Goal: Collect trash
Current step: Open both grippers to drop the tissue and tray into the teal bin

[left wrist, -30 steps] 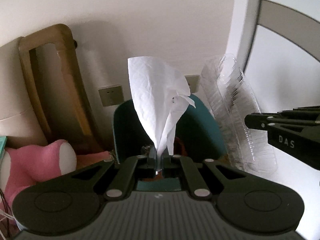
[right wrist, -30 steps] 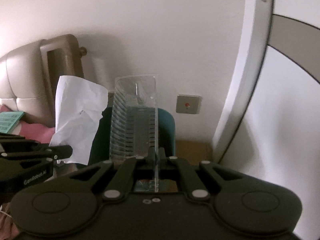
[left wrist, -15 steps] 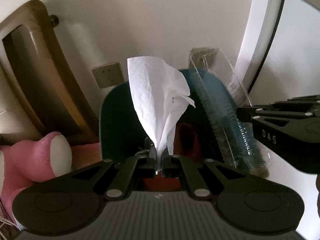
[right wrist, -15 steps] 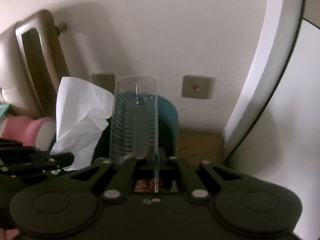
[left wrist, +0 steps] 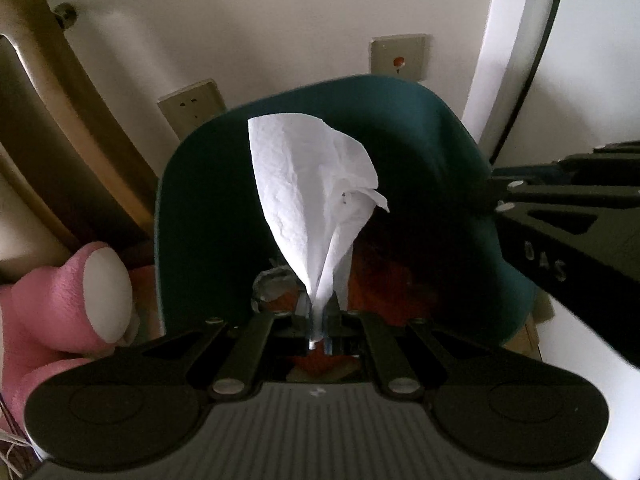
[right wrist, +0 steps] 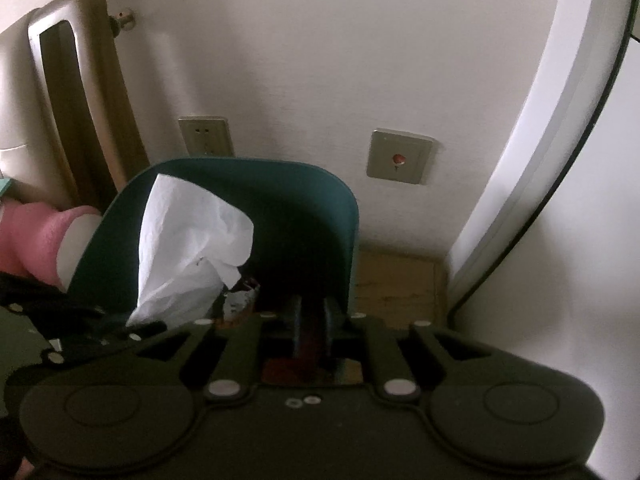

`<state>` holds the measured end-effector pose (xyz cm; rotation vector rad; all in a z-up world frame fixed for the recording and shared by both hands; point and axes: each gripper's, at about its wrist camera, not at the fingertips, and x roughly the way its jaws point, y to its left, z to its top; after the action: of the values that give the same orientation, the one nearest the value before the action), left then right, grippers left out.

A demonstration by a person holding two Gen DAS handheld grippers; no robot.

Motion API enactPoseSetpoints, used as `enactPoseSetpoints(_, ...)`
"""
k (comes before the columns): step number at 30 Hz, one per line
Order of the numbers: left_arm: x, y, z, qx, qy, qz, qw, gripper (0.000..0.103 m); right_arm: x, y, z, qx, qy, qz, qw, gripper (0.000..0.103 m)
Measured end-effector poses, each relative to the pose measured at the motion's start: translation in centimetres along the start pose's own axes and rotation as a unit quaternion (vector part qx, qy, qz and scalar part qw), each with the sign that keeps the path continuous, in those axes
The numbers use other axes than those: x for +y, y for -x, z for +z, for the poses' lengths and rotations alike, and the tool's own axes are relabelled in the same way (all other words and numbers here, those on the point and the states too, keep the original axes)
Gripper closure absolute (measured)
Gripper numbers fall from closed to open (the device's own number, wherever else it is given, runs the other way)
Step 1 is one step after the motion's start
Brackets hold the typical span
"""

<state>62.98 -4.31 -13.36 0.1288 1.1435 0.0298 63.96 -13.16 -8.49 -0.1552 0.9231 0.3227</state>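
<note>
Clear tray gone from right hand-held gripper [right wrist: 311,316]

The tissue [left wrist: 316,196] is plain white with fine wrinkles. Behind it, the bin [left wrist: 432,128] is dark teal, and inside it low in the frame there is something red-orange. At lower left of the left wrist view the soft toy [left wrist: 52,300] is pink with a white round patch. The wall [right wrist: 320,40] is cream white. The two wall plates are beige-grey; the right plate [right wrist: 400,157] has a small red dot. The grippers' bodies are black.
</note>
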Motion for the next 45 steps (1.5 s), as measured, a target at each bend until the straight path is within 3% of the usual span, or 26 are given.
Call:
enactPoseSetpoints(5, 0.2, -0.5, -0.1, 0.001, -0.002, -0.008, 1.0000, 0.089, -0.5, 1.2, -0.1, -0.009, -0.011, 0.003, 1.000, 0.086)
enactPoseSetpoints(8, 0.4, -0.6, -0.2, -0.003, 0.001, -0.015, 0.9999, 0.059, -0.8, 2.1, -0.2, -0.017, -0.018, 0.003, 1.000, 0.085)
enactPoseSetpoints(9, 0.5, -0.4, -0.4, -0.009, 0.003, -0.016, 0.9998, 0.040, -0.9, 2.4, -0.3, -0.019, -0.021, 0.003, 1.000, 0.084)
enactPoseSetpoints(10, 0.6, -0.1, -0.5, -0.018, 0.006, -0.017, 0.9997, 0.031, -1.0, 2.8, -0.4, -0.023, -0.025, 0.002, 0.999, 0.084)
enactPoseSetpoints(21, 2.6, 5.8, -3.7, -0.094, 0.037, -0.059, 0.9931, 0.030, -1.4, 9.5, -4.1, -0.077, -0.068, 0.014, 0.995, 0.075)
enactPoseSetpoints(25, 3.3, 8.9, -6.5, -0.130, 0.031, -0.055, 0.9895, 0.030, -0.9, 12.3, -7.1, -0.088, -0.079, 0.015, 0.993, 0.073)
enactPoseSetpoints(32, 3.7, 12.1, -12.7, -0.158, 0.001, -0.060, 0.9857, 0.030, 0.5, 15.8, -13.7, -0.080, -0.103, 0.004, 0.991, 0.071)
enactPoseSetpoints(39, 3.7, 12.2, -18.6, -0.161, -0.009, -0.066, 0.9846, 0.024, 2.7, 16.8, -20.4, -0.061, -0.113, -0.002, 0.992, 0.069)
enactPoseSetpoints(45, 3.4, 9.7, -22.6, -0.146, -0.004, -0.075, 0.9864, 0.022, 3.0, 14.2, -25.3, -0.025, -0.101, -0.005, 0.995, 0.066)
